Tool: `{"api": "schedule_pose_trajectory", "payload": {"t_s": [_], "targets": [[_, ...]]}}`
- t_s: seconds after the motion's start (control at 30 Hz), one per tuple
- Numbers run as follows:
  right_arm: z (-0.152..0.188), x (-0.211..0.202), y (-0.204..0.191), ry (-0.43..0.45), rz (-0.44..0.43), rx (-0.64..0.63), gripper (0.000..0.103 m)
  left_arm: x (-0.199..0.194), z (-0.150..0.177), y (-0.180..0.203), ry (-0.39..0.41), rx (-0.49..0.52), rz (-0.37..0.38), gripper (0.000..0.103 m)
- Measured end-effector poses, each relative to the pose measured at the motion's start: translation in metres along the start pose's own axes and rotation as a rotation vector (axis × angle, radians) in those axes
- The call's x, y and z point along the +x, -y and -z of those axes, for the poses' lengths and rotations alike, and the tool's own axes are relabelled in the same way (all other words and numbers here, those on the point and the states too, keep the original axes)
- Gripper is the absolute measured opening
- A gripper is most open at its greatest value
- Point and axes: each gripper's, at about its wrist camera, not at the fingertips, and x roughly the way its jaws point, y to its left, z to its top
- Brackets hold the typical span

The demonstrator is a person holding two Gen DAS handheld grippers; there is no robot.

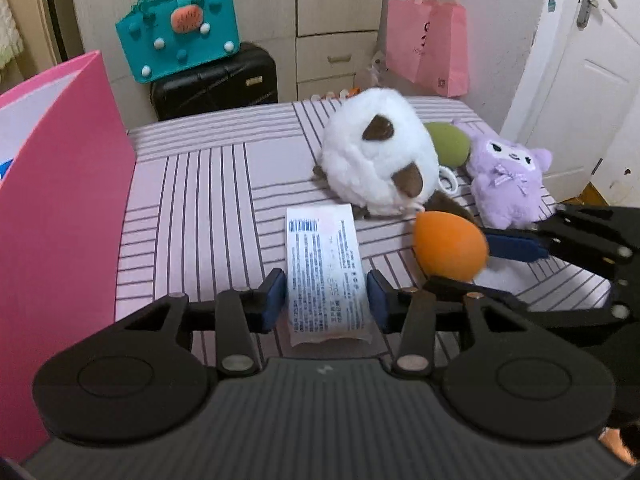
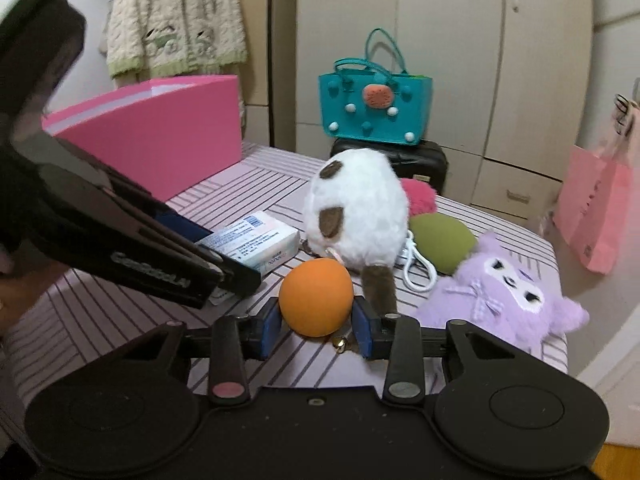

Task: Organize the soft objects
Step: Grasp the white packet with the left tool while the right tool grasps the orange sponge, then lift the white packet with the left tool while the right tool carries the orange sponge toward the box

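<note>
Sponge (image 2: 316,297) — orange, smooth, egg-shaped

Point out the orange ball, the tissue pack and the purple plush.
orange ball (image 2: 316,296): right wrist view, middle of its front.
tissue pack (image 1: 326,264): left wrist view, centre of the printed label.
purple plush (image 2: 500,296): right wrist view, on its body near the bow.

Both grippers are matte black, each with 2 fingers tipped in blue pads (image 1: 275,300). The left gripper (image 1: 326,300) shows silver pivot rivets; the right gripper (image 2: 316,328) has 1 pinkish rivet. White lettering marks the left gripper's side.
</note>
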Motion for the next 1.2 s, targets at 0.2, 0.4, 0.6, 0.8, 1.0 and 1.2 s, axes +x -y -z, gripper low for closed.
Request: {"api": "schedule_pose_trajectory", "payload": {"t_s": [0.2,0.4,0.6,0.8,1.0,1.2], "targets": [[0.005,-0.014,0.0,0.005,0.0,0.055,0.042,0.002,0.002,0.003,0.028,0.025,-0.019,0.043],[0.013,-0.016,-0.002,-0.019,0.011,0.108,0.042,0.003,0.009,0.01,0.087,0.055,-0.058,0.04],[0.017,-0.02,-0.003,-0.017,0.007,0.166,0.042,0.001,0.01,0.008,0.103,0.047,-0.047,0.039],[0.018,-0.026,-0.005,-0.026,0.007,0.189,0.042,-0.011,0.016,-0.001,0.087,0.009,0.003,0.039],[0.021,-0.036,-0.007,-0.062,-0.023,0.231,0.042,-0.034,0.022,-0.008,0.074,0.008,0.064,0.039],[0.023,-0.042,-0.01,-0.117,-0.052,0.249,0.042,-0.053,0.029,-0.006,0.041,0.058,0.118,0.039]]}}
